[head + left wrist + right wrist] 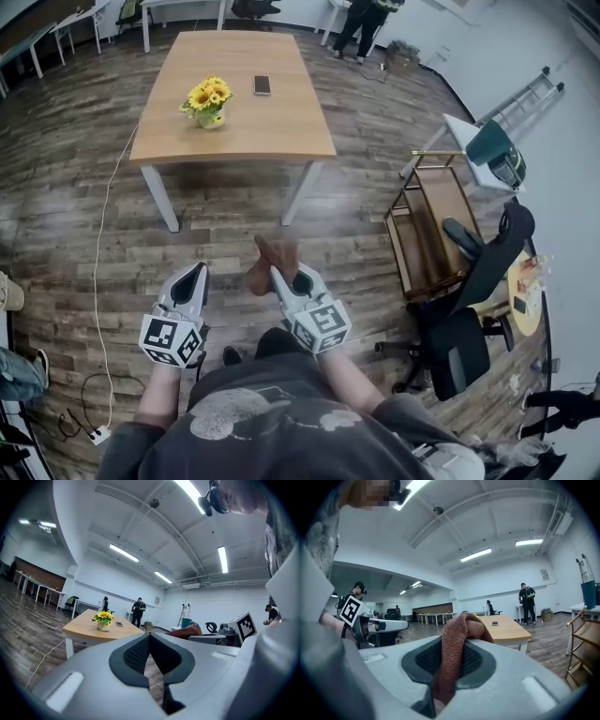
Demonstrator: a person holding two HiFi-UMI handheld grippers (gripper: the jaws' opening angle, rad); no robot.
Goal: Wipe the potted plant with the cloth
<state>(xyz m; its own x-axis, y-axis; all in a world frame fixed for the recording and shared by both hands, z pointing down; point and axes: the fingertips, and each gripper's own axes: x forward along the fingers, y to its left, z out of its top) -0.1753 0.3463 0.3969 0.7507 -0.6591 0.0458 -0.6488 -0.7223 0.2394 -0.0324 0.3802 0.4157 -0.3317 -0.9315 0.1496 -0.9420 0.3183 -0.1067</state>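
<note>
I'm holding both grippers out level over the wood floor (84, 187), short of the table's (267, 131) near edge and well apart from it.

The right gripper (281, 273) is clamped on the cloth (268, 262). In the right gripper view, the rust-brown cloth (461, 631) is pinched between the two dark pads of the right gripper (455, 645). A fold bunches up above the jaws and the rest hangs down between them. From the head view, the cloth sticks up and forward out of the gripper's tip.

The left gripper (196, 274) holds nothing. In its own view, the jaws of the left gripper (150, 638) are pressed together along a thin seam with only floor behind them. The two grippers sit side by side, near each other but not touching.

The potted plant (208, 100), yellow flowers in a small pale pot, stands upright on the table's left half. It is closer to the left edge than the right, about midway between the near and far edges. A phone (262, 85) lies flat near the table's middle, just right of the plant and slightly farther from me.

In the left gripper view, the potted plant (103, 619) shows ahead, well beyond the jaws.

A white cable (98, 272) trails across the floor from the table's near left corner.
</note>
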